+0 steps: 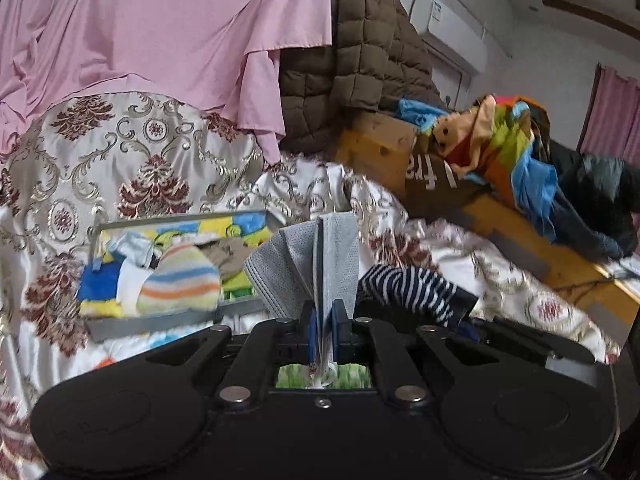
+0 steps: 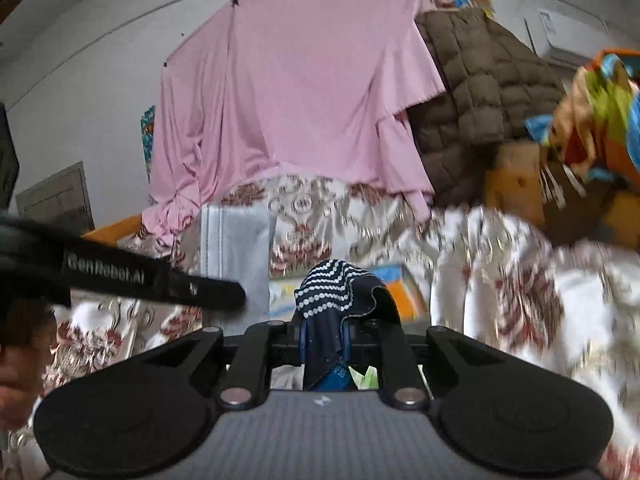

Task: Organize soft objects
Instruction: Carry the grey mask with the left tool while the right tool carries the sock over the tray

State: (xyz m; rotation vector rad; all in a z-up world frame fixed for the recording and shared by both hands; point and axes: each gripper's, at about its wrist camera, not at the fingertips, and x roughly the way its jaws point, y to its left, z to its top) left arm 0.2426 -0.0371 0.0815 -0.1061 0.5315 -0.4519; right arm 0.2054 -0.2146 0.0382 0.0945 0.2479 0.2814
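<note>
The setting is a lived-in bedroom in a home. A bed with a wooden frame (image 1: 380, 148) carries a brocade-patterned satin cover (image 1: 132, 160). A pink sheet (image 2: 300, 92) hangs on a line along the white wall. A brown quilted coat (image 1: 368, 60) and mixed clothing (image 1: 512, 160) are piled at the bed's far edge. A wall-mounted air conditioner (image 1: 452, 36) sits high on the wall.

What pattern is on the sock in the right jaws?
Navy sock with rows of white dots; clearest in the right wrist view.
</note>
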